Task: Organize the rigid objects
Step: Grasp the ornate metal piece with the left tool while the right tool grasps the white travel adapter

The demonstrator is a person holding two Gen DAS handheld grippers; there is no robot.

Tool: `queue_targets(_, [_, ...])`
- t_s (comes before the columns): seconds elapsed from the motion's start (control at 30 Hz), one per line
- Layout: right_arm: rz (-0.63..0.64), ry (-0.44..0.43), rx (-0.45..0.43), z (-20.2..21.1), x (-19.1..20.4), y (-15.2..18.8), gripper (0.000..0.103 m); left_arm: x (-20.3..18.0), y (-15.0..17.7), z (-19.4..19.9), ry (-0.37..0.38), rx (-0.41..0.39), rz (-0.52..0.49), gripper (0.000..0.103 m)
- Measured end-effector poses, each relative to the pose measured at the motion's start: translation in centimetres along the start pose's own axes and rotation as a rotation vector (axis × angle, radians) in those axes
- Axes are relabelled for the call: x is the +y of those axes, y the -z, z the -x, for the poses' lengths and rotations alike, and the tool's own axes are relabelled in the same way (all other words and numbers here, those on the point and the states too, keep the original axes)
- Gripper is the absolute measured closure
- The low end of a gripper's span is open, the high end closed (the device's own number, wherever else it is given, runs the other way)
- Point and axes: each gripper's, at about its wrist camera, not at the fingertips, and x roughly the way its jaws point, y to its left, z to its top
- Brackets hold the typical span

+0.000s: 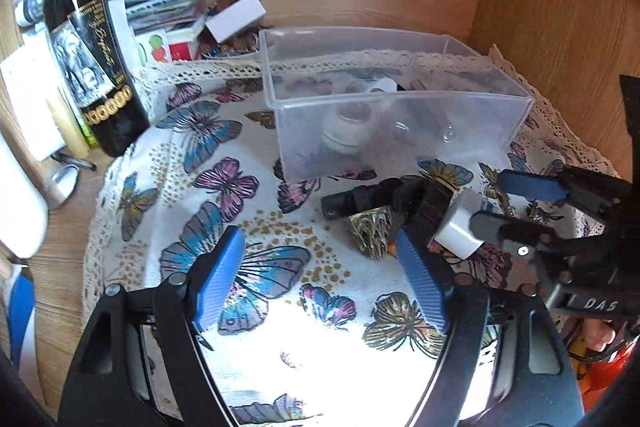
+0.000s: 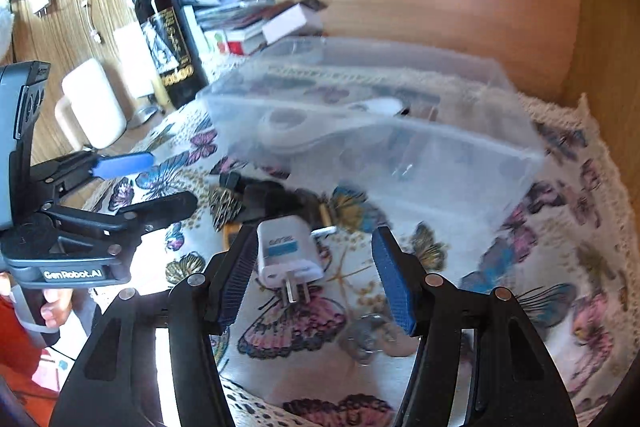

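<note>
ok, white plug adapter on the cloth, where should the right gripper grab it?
Grip the white plug adapter across its flat side faces, coming from the prong end. It lies flat on the cloth between the open right gripper, prongs toward the camera. The body is boxy; the prongs are too thin.

Both wrist views look down closely, sharing the bin [image 1: 384, 99] [image 2: 400, 131]

left gripper [image 1: 320, 283]: jaws wide apart, bottom centre of its wrist view, nothing between the pads. right gripper [image 2: 316, 279]: jaws spread too, bottom centre of its view, left pad [image 2: 240, 279] apparently touching something.
</note>
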Motion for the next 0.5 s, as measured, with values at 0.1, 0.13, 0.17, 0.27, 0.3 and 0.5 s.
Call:
queue_targets(0.1, [0.013,-0.011,0.025,-0.7,0.4,0.0,0.047,-0.4,-0.1,-0.6,0.028,0.020,0.003,0.033])
queue_targets(0.13, [0.018,-0.012,0.034,-0.9,0.5,0.0,0.048,-0.5,-0.2,-0.8,0.036,0.027,0.005,0.034])
queue_targets(0.17, [0.022,-0.009,0.040,-1.0,0.6,0.1,0.051,-0.7,-0.3,-1.0,0.045,0.036,0.006,0.035])
queue_targets(0.27, [0.024,-0.015,0.059,-1.4,0.7,0.2,0.069,-1.1,-0.6,-1.8,0.068,0.063,0.002,0.040])
queue_targets(0.3, [0.021,-0.012,0.058,-1.3,0.6,0.3,0.069,-1.3,-0.8,-2.1,0.073,0.071,-0.001,0.041])
queue_targets(0.5, [-0.008,0.001,0.027,-0.3,0.0,0.2,0.069,-1.5,-1.4,-3.5,0.098,0.099,-0.001,0.060])
